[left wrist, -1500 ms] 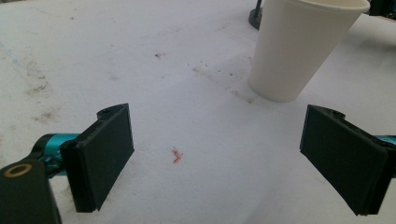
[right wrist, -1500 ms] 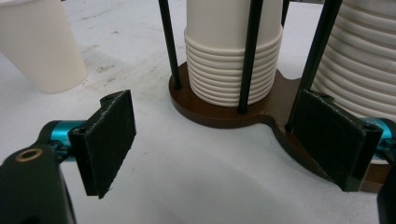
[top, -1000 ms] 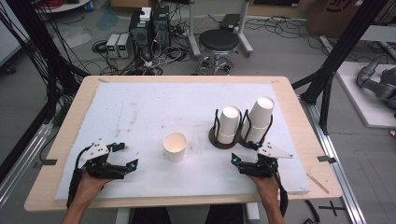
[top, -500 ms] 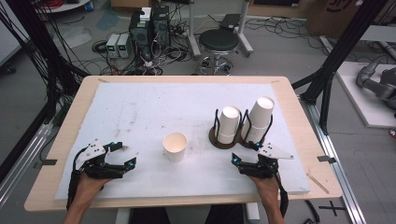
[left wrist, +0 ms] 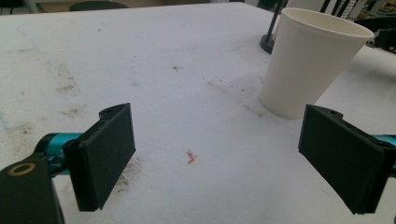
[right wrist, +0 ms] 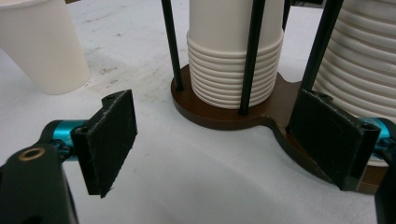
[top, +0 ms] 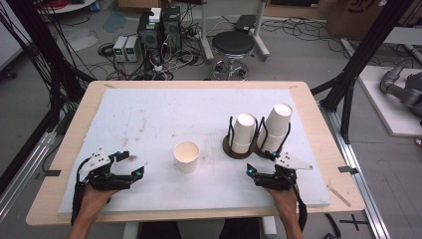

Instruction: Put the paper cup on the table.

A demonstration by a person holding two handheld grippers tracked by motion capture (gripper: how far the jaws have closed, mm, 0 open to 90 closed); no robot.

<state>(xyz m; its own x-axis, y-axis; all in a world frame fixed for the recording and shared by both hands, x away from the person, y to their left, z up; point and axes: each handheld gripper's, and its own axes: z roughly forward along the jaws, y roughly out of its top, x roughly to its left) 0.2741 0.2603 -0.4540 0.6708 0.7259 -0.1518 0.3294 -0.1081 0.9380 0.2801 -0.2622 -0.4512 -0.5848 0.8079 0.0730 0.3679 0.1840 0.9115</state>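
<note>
A single white paper cup (top: 186, 156) stands upright, mouth up, near the middle front of the white mat. To its left, my left gripper (top: 135, 166) rests low on the mat, open and empty; in the left gripper view (left wrist: 219, 149) the cup (left wrist: 310, 60) stands ahead to the right, beyond the jaws. Right of the cup, a brown holder (top: 234, 151) with black rods keeps two stacks of upside-down cups (top: 244, 132) (top: 275, 127). My right gripper (top: 260, 164) sits just in front of it, open, with its jaws (right wrist: 219, 140) facing the holder base (right wrist: 219, 114) and nearer stack (right wrist: 233, 51).
The white mat (top: 164, 114) covers most of a wooden table (top: 74, 124). A small orange speck (left wrist: 191, 157) lies on the mat between the left jaws. Black frame posts (top: 358, 64) stand at both sides, and a stool (top: 233, 47) and electronics sit on the floor beyond.
</note>
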